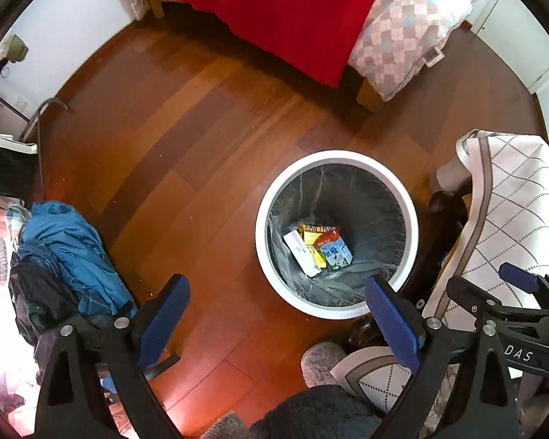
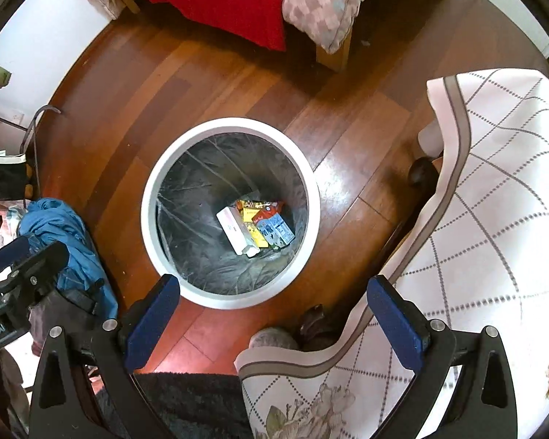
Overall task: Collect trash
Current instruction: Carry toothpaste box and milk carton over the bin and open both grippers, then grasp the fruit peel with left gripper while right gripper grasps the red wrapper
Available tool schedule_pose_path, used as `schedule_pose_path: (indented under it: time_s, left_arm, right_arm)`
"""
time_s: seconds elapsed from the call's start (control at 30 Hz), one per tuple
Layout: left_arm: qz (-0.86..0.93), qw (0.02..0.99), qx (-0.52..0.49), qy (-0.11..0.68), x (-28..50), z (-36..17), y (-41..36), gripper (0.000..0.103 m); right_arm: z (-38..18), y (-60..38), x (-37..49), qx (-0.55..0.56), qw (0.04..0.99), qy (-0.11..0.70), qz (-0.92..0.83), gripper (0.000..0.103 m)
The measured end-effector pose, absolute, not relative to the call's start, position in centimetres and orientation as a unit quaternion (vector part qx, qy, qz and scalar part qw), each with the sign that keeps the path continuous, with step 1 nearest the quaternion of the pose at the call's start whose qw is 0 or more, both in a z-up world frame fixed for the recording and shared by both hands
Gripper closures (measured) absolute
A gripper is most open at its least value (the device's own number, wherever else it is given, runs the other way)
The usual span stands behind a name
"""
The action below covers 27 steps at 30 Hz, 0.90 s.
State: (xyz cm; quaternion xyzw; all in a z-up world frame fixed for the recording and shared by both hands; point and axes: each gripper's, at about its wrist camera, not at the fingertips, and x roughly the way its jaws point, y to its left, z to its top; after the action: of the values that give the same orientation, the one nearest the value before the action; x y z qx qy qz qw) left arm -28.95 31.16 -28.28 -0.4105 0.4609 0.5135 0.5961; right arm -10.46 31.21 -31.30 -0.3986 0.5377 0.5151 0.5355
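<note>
**Both grippers empty above the bin**

Left hand-held gripper (image 1: 276, 314) and right hand-held gripper (image 2: 274, 314): jaws spread wide, nothing between them, pointing down at the floor. White bin (image 2: 230, 126) stands beside the draped tabletop (image 2: 494, 190). Trash (image 2: 254, 228), a few cartons and wrappers, lies at its lined bottom, apparently dropped there.

A lived-in bedroom at home. A wooden-legged bed (image 1: 369, 91) with a red blanket (image 1: 285, 11) and checked quilt (image 1: 402, 33) fills the top of the frame above a reddish wood floor (image 1: 186, 139). At lower left lies heaped blue clothing (image 1: 73, 252); a lined white waste bin (image 2: 150, 219) stands mid-floor.
</note>
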Motion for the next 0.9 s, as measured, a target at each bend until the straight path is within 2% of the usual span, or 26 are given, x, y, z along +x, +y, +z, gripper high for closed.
schedule_pose_path:
  time_s: [0.63, 0.9]
  left_arm:
    - [0.568, 0.631, -0.327, 0.415, -27.8, -17.9, 23.6, 0.005]
    - [0.575, 0.667, -0.268, 0.391, -21.5, -14.6, 19.2, 0.005]
  right_arm:
    - [-19.6, 22.6, -9.7, -0.311, 0.581, 0.491, 0.57, 0.0]
    - [-13.8, 15.9, -5.1, -0.223, 0.593, 0.492, 0.597, 0.0]
